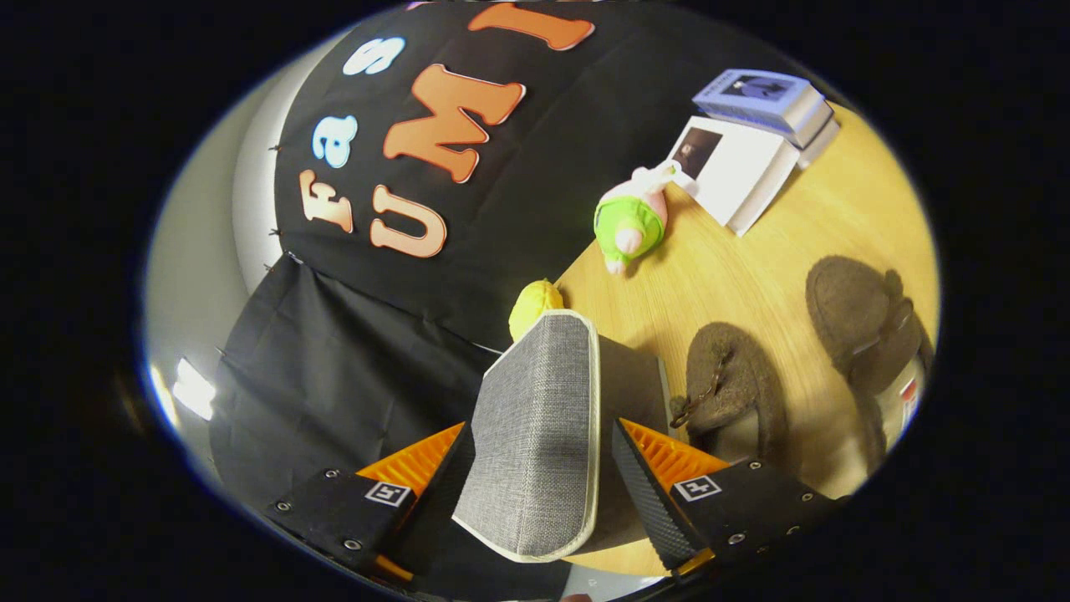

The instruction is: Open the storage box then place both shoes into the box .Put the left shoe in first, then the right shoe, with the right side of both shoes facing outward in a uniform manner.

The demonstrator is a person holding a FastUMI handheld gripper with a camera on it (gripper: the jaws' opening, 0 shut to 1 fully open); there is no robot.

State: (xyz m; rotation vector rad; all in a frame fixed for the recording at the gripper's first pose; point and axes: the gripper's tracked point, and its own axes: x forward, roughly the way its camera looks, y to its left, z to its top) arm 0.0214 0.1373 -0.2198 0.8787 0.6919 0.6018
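My gripper [542,435] is shut on the grey fabric lid [535,418] of the storage box. The white-trimmed flap stands up between the two orange-and-black fingers, lifted and tilted, with its dark side turned toward the right finger. The rest of the box is hidden beneath the lid and the fingers. Two brown fuzzy shoes lie on the wooden table [752,267] beyond the right finger. The nearer shoe [736,385], with a small chain on its upper, lies just past that fingertip. The other shoe [869,326] is farther right.
A green and pink plush toy [631,221] lies on the table beyond the shoes. A yellow plush [535,305] peeks out just behind the lid's top edge. A white book [736,171] and a blue-grey one [765,100] rest at the far end, near the black cloth wall.
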